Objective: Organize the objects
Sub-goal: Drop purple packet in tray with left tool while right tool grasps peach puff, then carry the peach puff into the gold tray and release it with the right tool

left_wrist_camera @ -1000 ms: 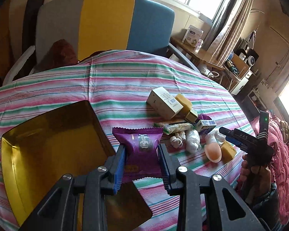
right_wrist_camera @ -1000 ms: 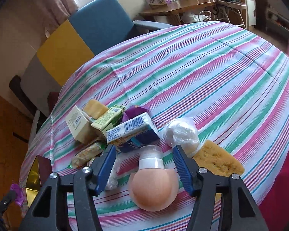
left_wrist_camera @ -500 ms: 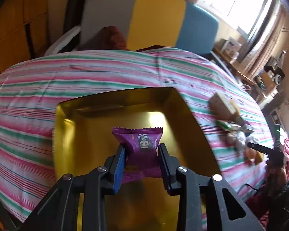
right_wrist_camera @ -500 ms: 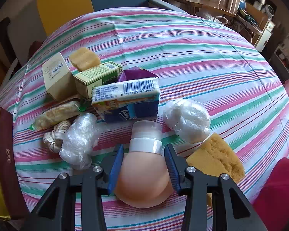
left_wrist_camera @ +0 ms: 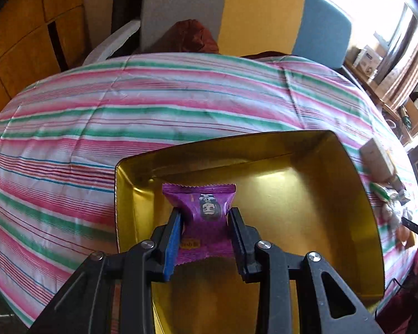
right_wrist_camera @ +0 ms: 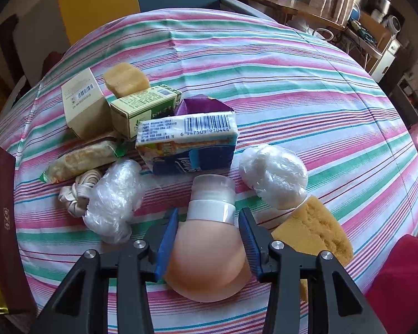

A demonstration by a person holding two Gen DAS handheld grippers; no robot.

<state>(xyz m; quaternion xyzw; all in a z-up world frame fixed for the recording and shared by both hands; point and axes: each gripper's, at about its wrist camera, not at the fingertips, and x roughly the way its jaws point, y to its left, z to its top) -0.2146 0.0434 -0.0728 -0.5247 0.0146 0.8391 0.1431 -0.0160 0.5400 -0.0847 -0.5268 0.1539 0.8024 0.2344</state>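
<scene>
On the striped worktop (left_wrist_camera: 181, 105), the left hand-held gripper (left_wrist_camera: 206, 222) holds a purple packet (left_wrist_camera: 202, 208) clamped over the empty gold tray (left_wrist_camera: 356, 194) at lower centre, while the right hand-held gripper (right_wrist_camera: 209, 222) clamps the peach bottle (right_wrist_camera: 206, 256), the remaining pile (right_wrist_camera: 142, 128) at upper left unsorted.

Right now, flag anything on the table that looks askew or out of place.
The items form an untidy heap: the tissue pack leans tilted on a purple packet, the green box sits askew, and the peach bottle lies on its side between the right gripper pads. Nothing looks spilled.
</scene>
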